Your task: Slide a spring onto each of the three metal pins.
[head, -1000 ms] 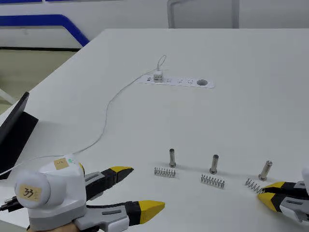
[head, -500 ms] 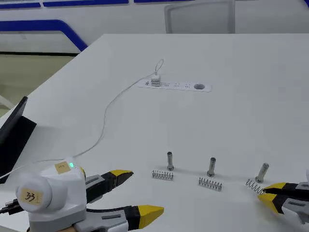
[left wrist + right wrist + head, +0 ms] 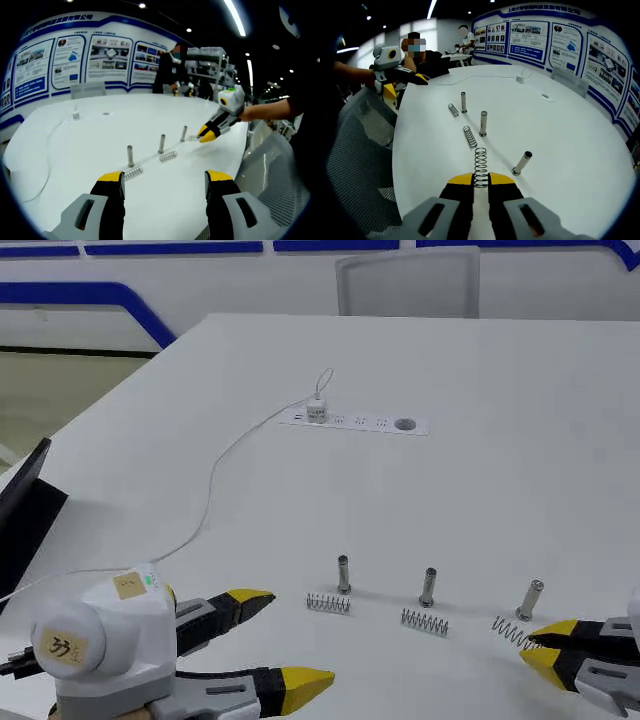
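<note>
Right gripper [image 3: 480, 181]: jaws pinched together on the near end of the right spring [image 3: 480, 164], at 7 o'clock of the right pin [image 3: 530, 598]. Left spring [image 3: 328, 603] and middle spring [image 3: 424, 621] lie flat on the white table [image 3: 480, 490], each about 7 o'clock of the left pin [image 3: 343, 573] and middle pin [image 3: 428, 586]. Left gripper [image 3: 285, 638]: jaws apart, empty, at 8 o'clock of the row.

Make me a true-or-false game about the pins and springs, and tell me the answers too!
1. The left gripper is squeezed shut. False: its jaws stand wide apart, holding nothing.
2. The right gripper pinches one end of the rightmost spring. True.
3. A spring already sits on the middle pin. False: that pin is bare, and the middle spring lies on the table beside it.
4. A white cable runs from the power strip. True.
</note>
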A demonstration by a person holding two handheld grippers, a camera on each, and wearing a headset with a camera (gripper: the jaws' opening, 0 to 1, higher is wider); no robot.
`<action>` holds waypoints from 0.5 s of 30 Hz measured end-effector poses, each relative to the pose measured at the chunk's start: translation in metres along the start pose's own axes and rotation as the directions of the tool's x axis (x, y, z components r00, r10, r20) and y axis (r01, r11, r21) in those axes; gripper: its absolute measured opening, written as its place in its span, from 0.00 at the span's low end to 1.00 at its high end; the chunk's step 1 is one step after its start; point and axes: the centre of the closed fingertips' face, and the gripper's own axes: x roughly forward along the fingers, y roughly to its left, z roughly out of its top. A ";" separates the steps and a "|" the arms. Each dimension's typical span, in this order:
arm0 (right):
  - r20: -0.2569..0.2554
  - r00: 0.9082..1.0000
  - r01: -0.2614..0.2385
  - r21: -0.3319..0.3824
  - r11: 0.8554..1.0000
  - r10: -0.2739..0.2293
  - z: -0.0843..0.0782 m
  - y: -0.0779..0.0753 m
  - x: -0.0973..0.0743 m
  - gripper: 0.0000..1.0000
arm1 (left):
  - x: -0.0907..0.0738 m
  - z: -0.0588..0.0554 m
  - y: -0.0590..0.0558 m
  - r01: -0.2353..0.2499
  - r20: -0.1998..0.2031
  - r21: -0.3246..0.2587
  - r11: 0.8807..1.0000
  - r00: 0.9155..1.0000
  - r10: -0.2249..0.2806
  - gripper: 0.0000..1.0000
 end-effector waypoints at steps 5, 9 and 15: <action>0.027 1.000 0.010 0.005 1.000 -0.010 0.009 0.002 -0.010 0.11 | 0.003 -0.004 -0.008 0.030 -0.029 0.037 0.999 0.999 -0.029 0.66; -0.001 0.999 0.033 -0.075 0.997 -0.033 0.010 0.005 -0.017 0.11 | 0.004 -0.002 -0.010 0.045 -0.027 0.063 0.997 0.999 -0.044 0.64; 0.007 1.000 0.014 -0.121 0.993 -0.013 0.016 0.017 -0.023 0.11 | 0.009 0.008 -0.008 0.046 0.017 0.053 0.998 0.999 -0.047 0.62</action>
